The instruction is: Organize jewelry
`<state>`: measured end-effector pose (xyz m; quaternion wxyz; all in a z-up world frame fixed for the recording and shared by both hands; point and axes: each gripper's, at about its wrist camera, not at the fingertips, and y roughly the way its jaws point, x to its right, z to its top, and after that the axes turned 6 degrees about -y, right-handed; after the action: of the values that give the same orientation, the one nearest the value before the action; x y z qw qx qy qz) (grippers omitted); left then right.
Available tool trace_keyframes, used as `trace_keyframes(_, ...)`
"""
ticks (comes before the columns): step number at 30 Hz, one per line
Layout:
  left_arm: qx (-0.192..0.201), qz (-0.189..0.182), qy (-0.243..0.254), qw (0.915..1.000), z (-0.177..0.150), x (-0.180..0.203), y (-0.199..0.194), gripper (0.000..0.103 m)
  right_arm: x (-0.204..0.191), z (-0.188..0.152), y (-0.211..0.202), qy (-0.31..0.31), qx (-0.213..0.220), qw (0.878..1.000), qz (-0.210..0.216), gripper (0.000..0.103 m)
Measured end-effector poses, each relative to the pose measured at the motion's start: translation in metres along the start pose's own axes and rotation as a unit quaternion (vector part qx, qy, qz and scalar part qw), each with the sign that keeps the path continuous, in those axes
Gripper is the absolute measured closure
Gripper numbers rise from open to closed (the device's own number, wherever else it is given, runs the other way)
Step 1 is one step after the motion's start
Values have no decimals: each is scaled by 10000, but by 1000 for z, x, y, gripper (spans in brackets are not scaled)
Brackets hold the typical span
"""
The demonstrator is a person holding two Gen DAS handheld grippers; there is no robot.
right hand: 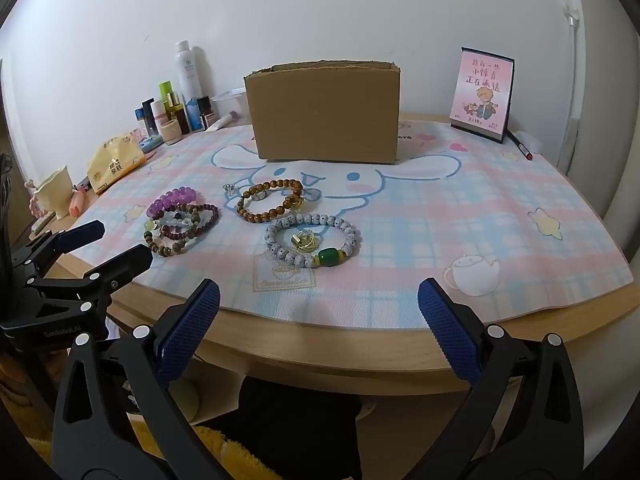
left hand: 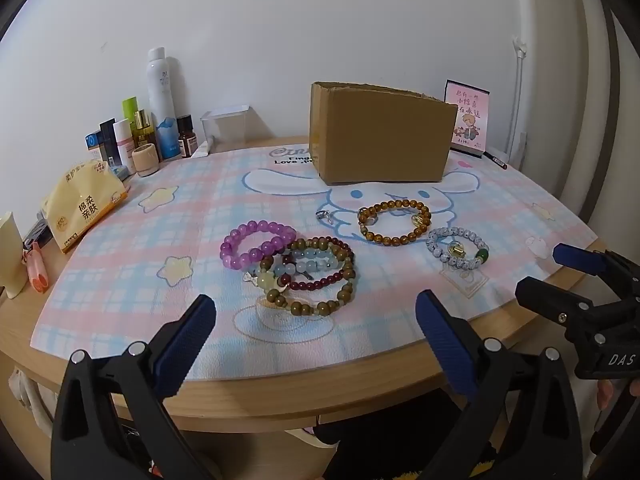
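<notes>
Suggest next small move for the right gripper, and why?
Probably move the right gripper forward and down over the white bracelet. Both grippers are open and empty, short of the mat. That bracelet lies alone, nearest the right gripper, while the left gripper faces a tangled pile. The open box behind looks the likely destination.

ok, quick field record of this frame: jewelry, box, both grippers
surface: wooden table with cartoon plaid mat
box: cardboard box, open top, at the mat's back
pile: purple bracelet tangled with other bead bracelets
separate: amber bracelet; white bracelet with green bead, gold piece inside its loop
small item: silver ring beside the amber bracelet
left gripper: jaws open, empty
right gripper: jaws open, empty
</notes>
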<state>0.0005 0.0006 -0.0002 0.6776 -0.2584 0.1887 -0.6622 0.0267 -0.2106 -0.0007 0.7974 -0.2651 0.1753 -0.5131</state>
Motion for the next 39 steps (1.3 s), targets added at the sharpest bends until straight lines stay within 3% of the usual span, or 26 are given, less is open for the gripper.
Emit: trace_keyframes(39, 56, 5, 58, 10000, -2, 1, -5, 5, 1, -6, 5, 117, -9, 9999, 71, 8)
